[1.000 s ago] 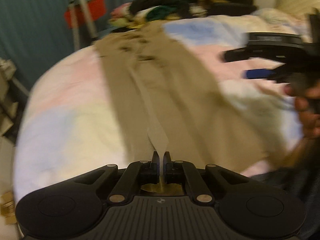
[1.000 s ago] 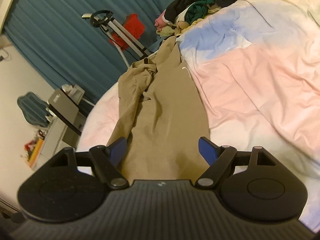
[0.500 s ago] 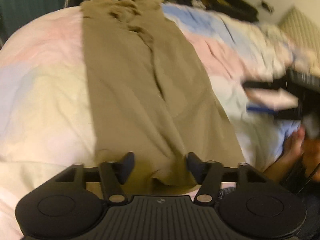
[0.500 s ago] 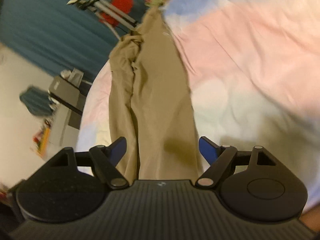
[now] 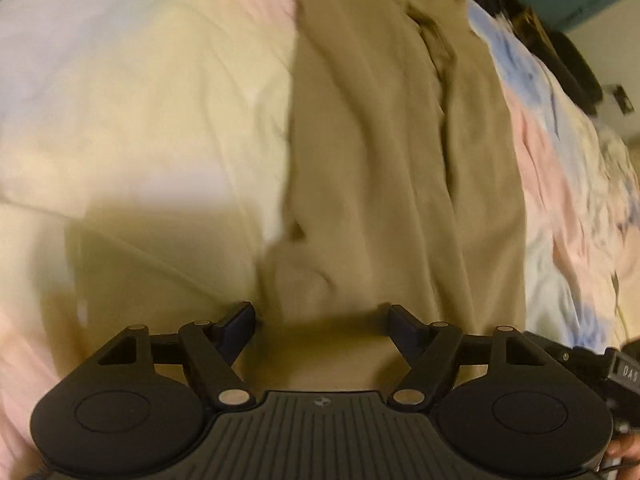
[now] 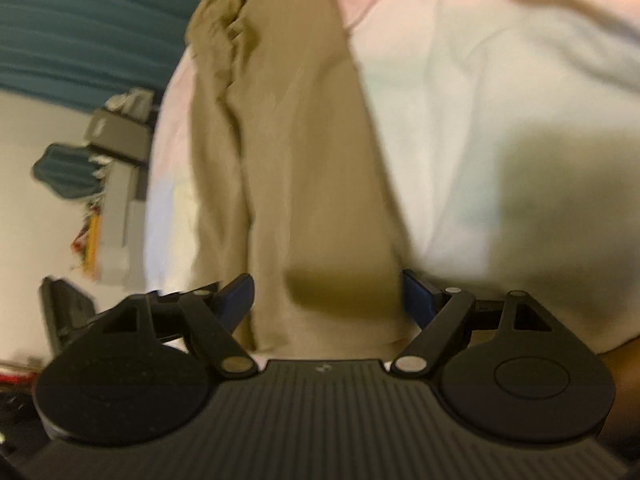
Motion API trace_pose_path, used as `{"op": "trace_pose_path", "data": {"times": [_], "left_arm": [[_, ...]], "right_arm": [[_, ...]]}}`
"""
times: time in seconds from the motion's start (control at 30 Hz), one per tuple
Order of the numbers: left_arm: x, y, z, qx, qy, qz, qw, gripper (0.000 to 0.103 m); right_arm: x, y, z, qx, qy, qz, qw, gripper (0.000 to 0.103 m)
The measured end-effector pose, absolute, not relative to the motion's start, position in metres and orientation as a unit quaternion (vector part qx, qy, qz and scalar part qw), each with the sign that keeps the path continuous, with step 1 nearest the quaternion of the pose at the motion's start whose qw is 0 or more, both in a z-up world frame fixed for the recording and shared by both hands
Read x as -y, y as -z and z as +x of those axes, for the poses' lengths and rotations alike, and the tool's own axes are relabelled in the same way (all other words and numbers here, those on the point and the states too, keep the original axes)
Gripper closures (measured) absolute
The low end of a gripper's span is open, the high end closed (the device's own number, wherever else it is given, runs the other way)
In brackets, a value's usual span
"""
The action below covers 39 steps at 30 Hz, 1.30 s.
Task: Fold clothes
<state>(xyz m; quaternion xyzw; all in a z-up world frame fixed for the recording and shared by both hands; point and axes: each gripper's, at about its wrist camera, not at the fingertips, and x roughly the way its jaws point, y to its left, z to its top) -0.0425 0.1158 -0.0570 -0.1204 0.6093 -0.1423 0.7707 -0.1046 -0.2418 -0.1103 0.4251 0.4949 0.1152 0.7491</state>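
Khaki trousers [image 5: 380, 152] lie stretched lengthwise on a pastel patchwork bedspread [image 5: 152, 112], with the crumpled end far away. My left gripper [image 5: 322, 322] is open, low over the near end of the cloth, its jaws spread to either side of the near-left part. In the right wrist view the same trousers [image 6: 296, 168] run away from me, and my right gripper [image 6: 328, 294] is open with its blue-padded jaws straddling the near-right edge. Neither gripper holds cloth. Both views are blurred by motion.
The bedspread [image 6: 500, 128] extends wide to the right. A pile of dark clothes [image 5: 552, 40] sits at the bed's far end. Teal curtains [image 6: 80, 20] and a grey shelf unit [image 6: 116, 184] stand beyond the bed's left side. The other gripper's body [image 5: 600, 364] shows at lower right.
My left gripper, shut on the trouser hem a second ago, has opened and let it go. Both grippers have dropped lower and closer to the near end of the trousers.
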Motion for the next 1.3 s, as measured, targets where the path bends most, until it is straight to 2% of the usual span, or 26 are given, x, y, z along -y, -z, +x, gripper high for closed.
{"op": "trace_pose_path", "data": {"times": [0.03, 0.07, 0.1, 0.13, 0.17, 0.23, 0.37, 0.63, 0.83, 1.0, 1.13, 1.3], "left_arm": [[-0.116, 0.056, -0.044, -0.610, 0.144, -0.117, 0.770, 0.053], [-0.117, 0.053, -0.045, -0.608, 0.153, -0.122, 0.769, 0.059], [-0.120, 0.050, -0.046, -0.606, 0.163, -0.130, 0.768, 0.074], [-0.122, 0.047, -0.047, -0.603, 0.173, -0.137, 0.767, 0.096], [-0.124, 0.045, -0.048, -0.600, 0.184, -0.145, 0.765, 0.098], [-0.132, 0.035, -0.048, -0.587, 0.198, -0.171, 0.766, 0.098], [-0.145, -0.002, -0.058, -0.538, 0.227, -0.232, 0.778, 0.098], [-0.166, -0.081, -0.085, -0.424, 0.279, -0.352, 0.786, 0.099], [-0.164, -0.083, -0.153, -0.385, 0.291, -0.362, 0.797, 0.099], [-0.150, -0.076, -0.204, -0.381, 0.303, -0.339, 0.805, 0.099], [-0.139, -0.070, -0.182, -0.377, 0.301, -0.328, 0.812, 0.099], [-0.125, -0.089, -0.089, -0.355, 0.264, -0.321, 0.837, 0.099]], "right_arm": [[0.240, 0.109, -0.105, -0.496, -0.122, 0.422, 0.749, 0.027], [0.239, 0.108, -0.107, -0.498, -0.124, 0.418, 0.750, 0.037], [0.239, 0.107, -0.108, -0.499, -0.124, 0.413, 0.752, 0.044], [0.239, 0.105, -0.109, -0.501, -0.121, 0.408, 0.753, 0.064], [0.239, 0.103, -0.111, -0.504, -0.119, 0.404, 0.754, 0.086], [0.243, 0.096, -0.112, -0.501, -0.120, 0.405, 0.755, 0.092], [0.253, 0.058, -0.109, -0.462, -0.140, 0.416, 0.771, 0.093], [0.281, -0.068, -0.119, -0.344, -0.188, 0.396, 0.830, 0.093], [0.293, -0.074, -0.161, -0.337, -0.201, 0.390, 0.833, 0.093], [0.294, -0.039, -0.194, -0.353, -0.185, 0.397, 0.827, 0.093], [0.302, -0.027, -0.165, -0.355, -0.177, 0.424, 0.814, 0.093], [0.301, -0.046, -0.088, -0.321, -0.170, 0.431, 0.826, 0.093]]}}
